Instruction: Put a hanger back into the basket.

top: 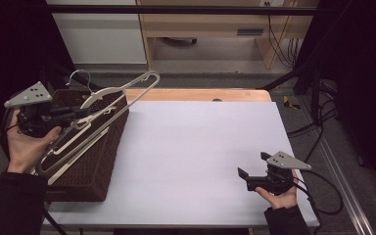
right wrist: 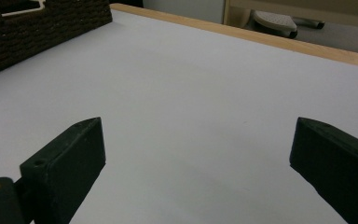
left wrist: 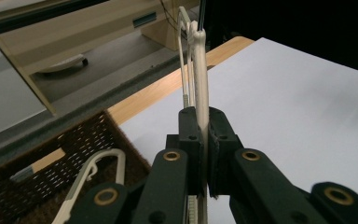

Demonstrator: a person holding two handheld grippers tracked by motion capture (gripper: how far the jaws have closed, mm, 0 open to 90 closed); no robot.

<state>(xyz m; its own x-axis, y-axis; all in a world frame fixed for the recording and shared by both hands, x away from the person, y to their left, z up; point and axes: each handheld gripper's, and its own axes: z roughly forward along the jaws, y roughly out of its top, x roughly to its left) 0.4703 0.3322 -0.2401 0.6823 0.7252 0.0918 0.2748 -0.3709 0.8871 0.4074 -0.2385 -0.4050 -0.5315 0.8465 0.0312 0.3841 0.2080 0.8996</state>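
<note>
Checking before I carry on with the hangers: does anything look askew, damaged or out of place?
Nothing looks damaged or spilled. The left gripper is shut on a cream plastic clothes hanger, held tilted above the dark brown woven basket, where another cream hanger lies. The right gripper is open over the bare white tabletop.

A white-topped table with a wooden far edge stands on grey floor. Beyond it: light wooden furniture (cables hang beside it). Both sides are dark.
</note>
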